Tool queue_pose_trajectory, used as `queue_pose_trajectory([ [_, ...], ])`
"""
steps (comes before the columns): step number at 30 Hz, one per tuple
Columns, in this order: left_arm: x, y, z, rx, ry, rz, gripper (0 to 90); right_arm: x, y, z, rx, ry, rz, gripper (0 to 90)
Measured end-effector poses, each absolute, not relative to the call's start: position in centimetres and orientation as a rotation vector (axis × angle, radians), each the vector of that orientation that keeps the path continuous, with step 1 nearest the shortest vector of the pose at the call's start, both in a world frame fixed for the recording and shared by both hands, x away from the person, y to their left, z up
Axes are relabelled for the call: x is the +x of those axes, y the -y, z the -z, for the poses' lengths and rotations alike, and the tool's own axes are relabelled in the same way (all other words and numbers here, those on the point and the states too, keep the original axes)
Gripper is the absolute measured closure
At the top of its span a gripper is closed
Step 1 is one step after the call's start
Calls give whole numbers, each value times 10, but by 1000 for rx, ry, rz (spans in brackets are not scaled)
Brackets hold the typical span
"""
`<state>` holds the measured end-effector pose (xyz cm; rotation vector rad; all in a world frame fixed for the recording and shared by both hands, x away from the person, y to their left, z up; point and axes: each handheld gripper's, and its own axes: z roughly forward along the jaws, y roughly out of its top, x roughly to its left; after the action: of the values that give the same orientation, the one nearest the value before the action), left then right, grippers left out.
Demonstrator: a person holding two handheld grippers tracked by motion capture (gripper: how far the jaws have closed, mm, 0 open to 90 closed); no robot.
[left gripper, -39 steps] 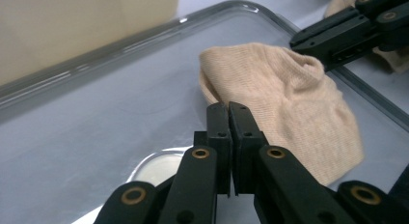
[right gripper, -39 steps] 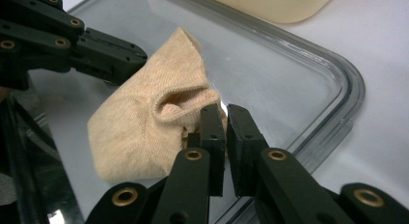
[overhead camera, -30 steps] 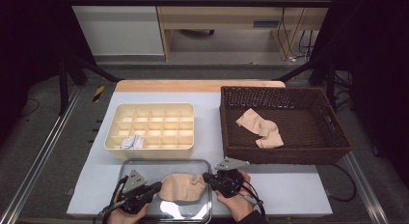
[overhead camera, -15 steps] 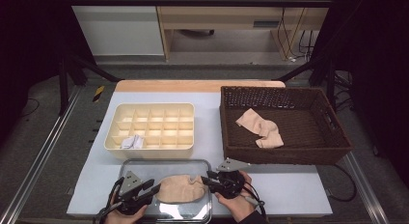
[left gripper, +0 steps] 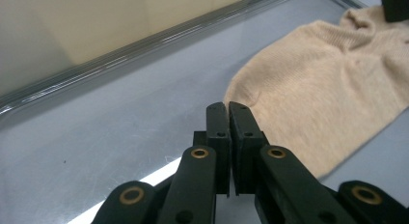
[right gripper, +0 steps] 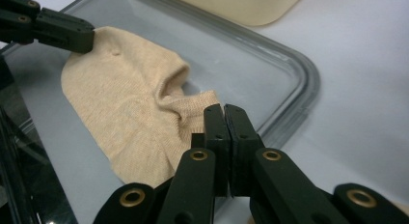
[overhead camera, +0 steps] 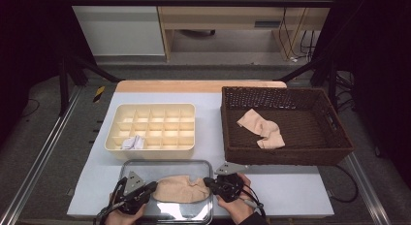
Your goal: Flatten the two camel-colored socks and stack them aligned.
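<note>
The flat beige knitted sock (overhead camera: 178, 188) lies in the shallow metal tray (overhead camera: 167, 165), stretched between the two grippers. The left gripper (left gripper: 227, 108) has just clapped its jaws together, empty, tips at the sock's near edge. The right gripper (right gripper: 224, 110) has likewise just clenched on nothing, tips at the sock's opposite end.

I look over all three views and I find no text that I can read. The cream organizer box (overhead camera: 151, 128) has no label or number on its walls. The wicker basket (overhead camera: 286, 154) carries no tag. The metal tray (overhead camera: 167, 164) shows only reflections, no brand. On the black gripper links in the two gripper views I see brass rivets, but no printed marks. The yellow and black piece (overhead camera: 99, 93) on the floor by the left rail is too small for me to read.
</note>
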<state>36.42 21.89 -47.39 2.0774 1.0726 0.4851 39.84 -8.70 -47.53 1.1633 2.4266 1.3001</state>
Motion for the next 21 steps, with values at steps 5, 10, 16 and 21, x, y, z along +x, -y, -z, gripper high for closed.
queue_pose_trajectory([
  [5, 365, -218, 475, 2082, -1076, -495, 864, 400, 86, 479, 1159, -2417, -1255, 893],
  [10, 366, -221, 473, 2041, -1087, -519, 728, 401, 89, 475, 1165, -2396, -1313, 801],
  [16, 370, -231, 462, 1954, -1091, -568, 614, 403, 121, 453, 1192, -2263, -1355, 749],
  [21, 372, -235, 459, 1929, -1078, -562, 599, 398, 141, 453, 1224, -2243, -1313, 731],
])
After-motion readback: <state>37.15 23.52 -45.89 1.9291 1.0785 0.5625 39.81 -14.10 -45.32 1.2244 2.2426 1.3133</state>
